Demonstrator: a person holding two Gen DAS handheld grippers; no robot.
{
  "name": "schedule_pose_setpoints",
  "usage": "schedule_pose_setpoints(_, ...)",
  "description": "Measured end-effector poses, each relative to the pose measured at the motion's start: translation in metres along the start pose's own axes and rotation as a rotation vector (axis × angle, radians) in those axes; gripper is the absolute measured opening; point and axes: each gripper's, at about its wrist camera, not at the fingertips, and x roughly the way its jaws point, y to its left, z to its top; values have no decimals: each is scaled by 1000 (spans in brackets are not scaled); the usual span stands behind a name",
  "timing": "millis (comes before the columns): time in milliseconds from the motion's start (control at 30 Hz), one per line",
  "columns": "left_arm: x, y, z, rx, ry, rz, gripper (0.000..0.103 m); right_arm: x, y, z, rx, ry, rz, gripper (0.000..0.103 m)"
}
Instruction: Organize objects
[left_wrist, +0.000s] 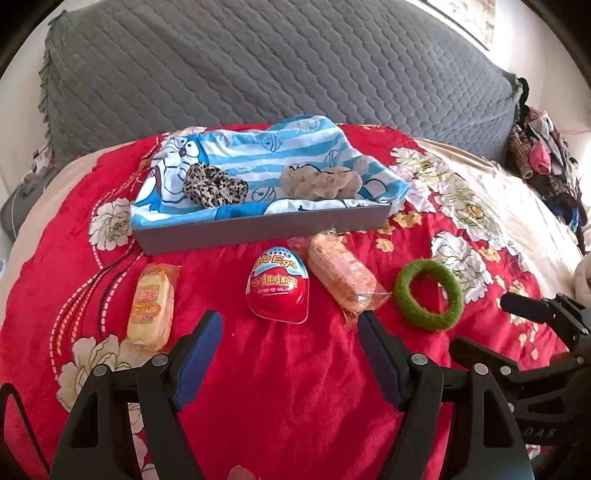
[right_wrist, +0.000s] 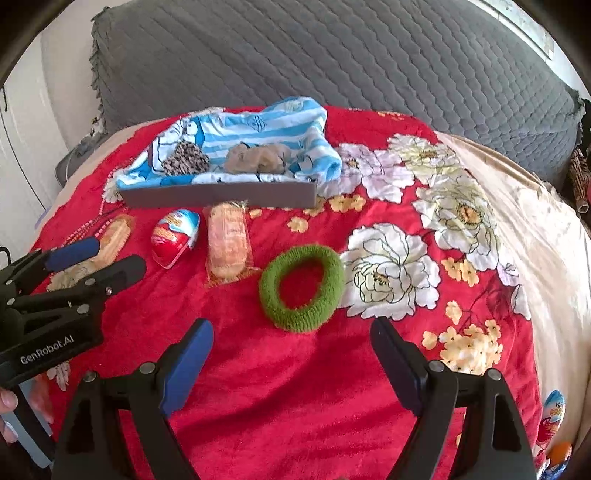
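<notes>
A grey tray (left_wrist: 258, 227) lined with a blue striped cartoon cloth (left_wrist: 258, 155) holds a leopard scrunchie (left_wrist: 214, 190) and a beige scrunchie (left_wrist: 321, 181). In front of it on the red blanket lie a yellow snack pack (left_wrist: 151, 306), a red toy egg (left_wrist: 279, 286), an orange snack pack (left_wrist: 341, 280) and a green scrunchie (left_wrist: 428, 293). My left gripper (left_wrist: 290, 321) is open and empty, just short of the egg. My right gripper (right_wrist: 291, 328) is open and empty, just short of the green scrunchie (right_wrist: 303, 286). The tray (right_wrist: 221, 194), egg (right_wrist: 175, 236) and orange pack (right_wrist: 229, 243) also show there.
The red flowered blanket (left_wrist: 295, 369) covers a bed with a grey quilted cushion (left_wrist: 277, 62) behind. A pile of clothes (left_wrist: 546, 162) sits at the far right. Another toy egg (right_wrist: 552, 417) lies at the right edge of the right wrist view.
</notes>
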Motion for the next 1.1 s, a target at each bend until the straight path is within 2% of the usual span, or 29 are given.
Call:
schedule_pose_setpoints(400, 34, 11, 5, -35, 29, -6, 77, 31, -5, 0, 7, 53, -27, 87)
schedule_pose_setpoints(1100, 78, 21, 9, -70, 62, -20, 77, 68, -13, 10, 17, 78, -47, 87)
